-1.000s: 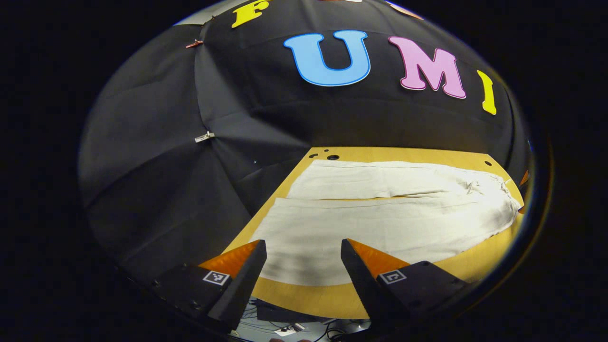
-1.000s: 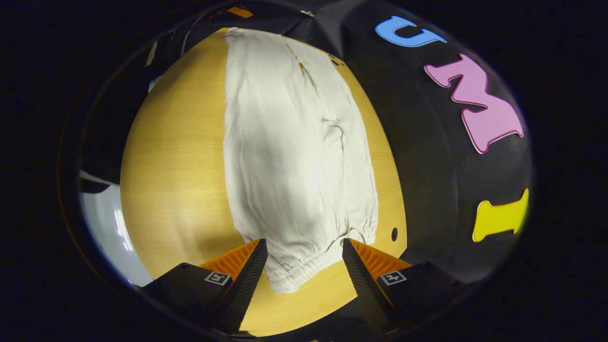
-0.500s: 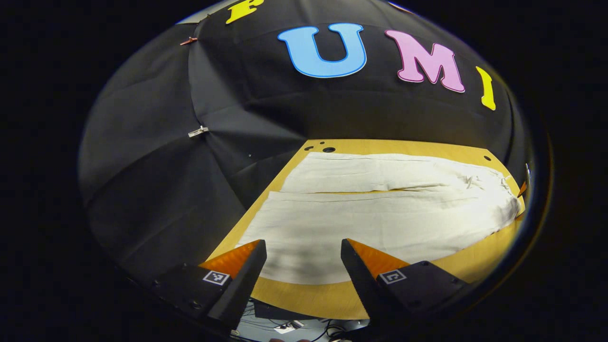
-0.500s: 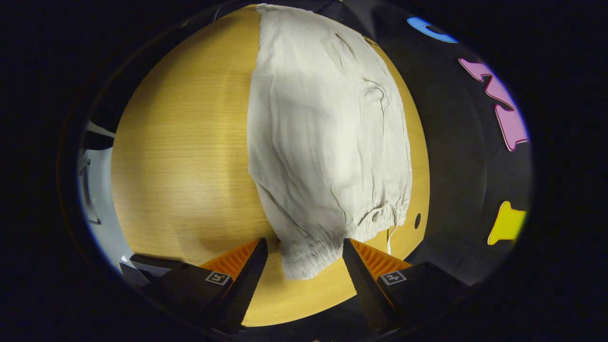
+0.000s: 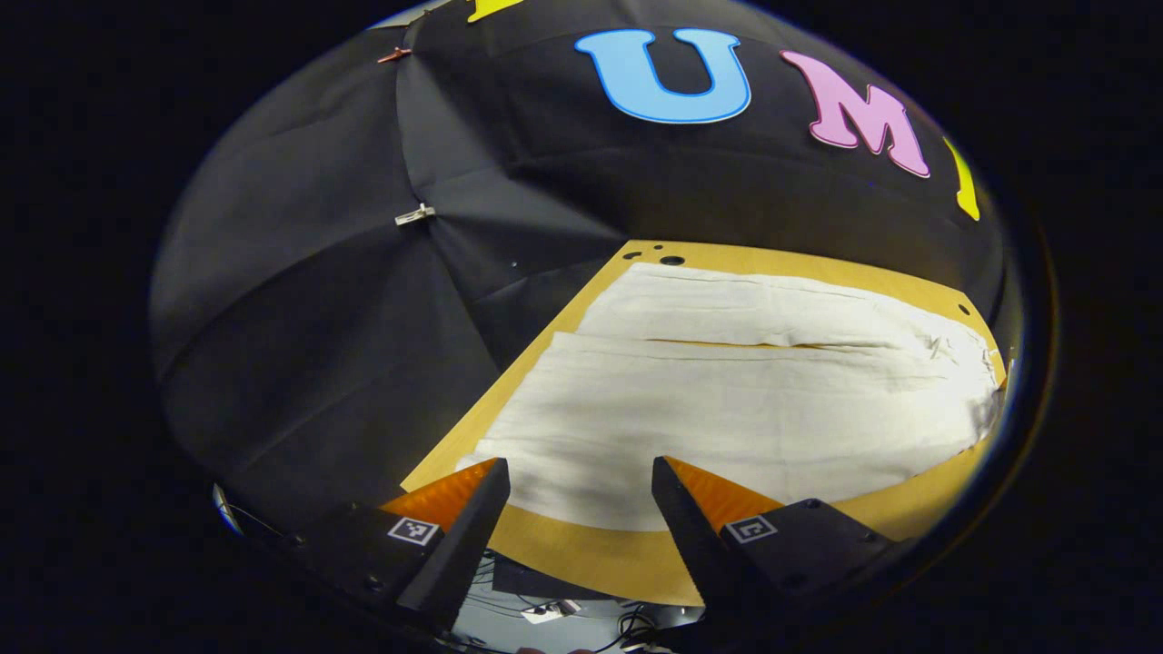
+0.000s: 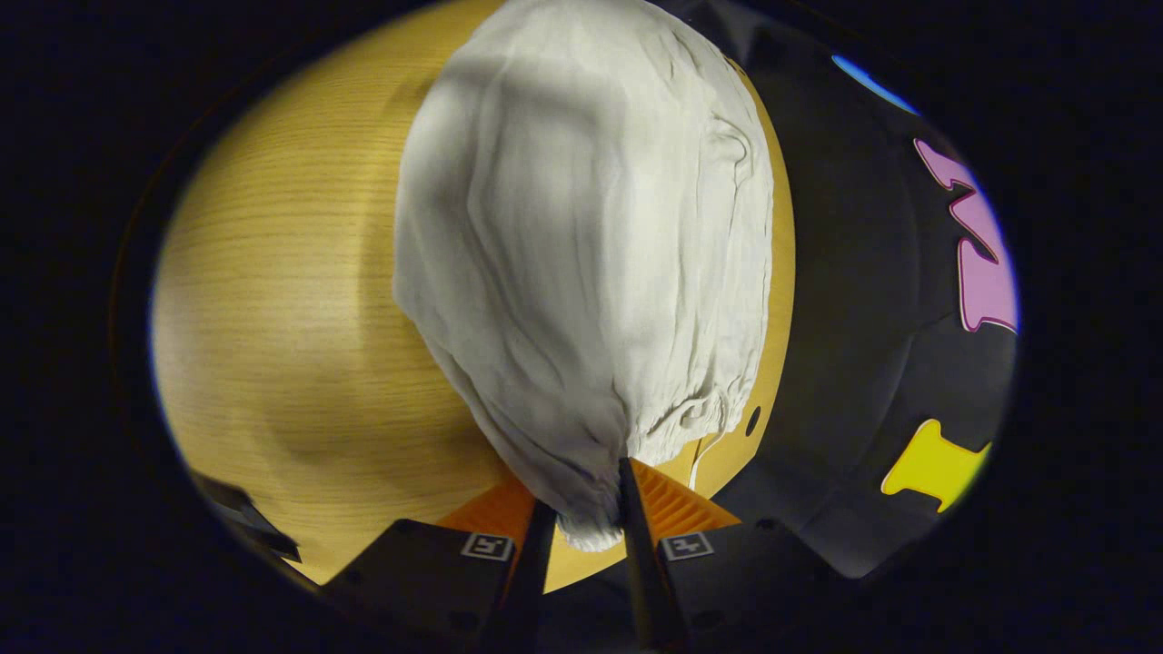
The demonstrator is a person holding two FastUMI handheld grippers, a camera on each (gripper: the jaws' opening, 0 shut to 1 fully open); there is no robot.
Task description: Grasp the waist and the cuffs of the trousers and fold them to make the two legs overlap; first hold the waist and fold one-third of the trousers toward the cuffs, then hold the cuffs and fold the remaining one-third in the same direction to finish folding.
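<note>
Off-white trousers (image 5: 727,400) lie flat on the wooden table (image 5: 600,554), their two legs side by side and stretching away to the right. My left gripper (image 5: 580,495) is open above the near leg's cuff end, with cloth showing between its fingers and not pinched. In the right gripper view the trousers (image 6: 581,254) rise into a bunched mound from the gathered elastic waist (image 6: 672,422). My right gripper (image 6: 581,509) is shut on the near corner of the waist, which is squeezed between both fingers.
The table (image 6: 273,318) has bare wood to the left of the trousers in the right gripper view. A small round hole (image 6: 752,420) sits near the table edge by the waist. Two more holes (image 5: 670,260) mark the far corner.
My right gripper closed on the waist corner and the cloth has bunched up towards it. My left gripper shifted slightly nearer the cuff end and stayed open.
</note>
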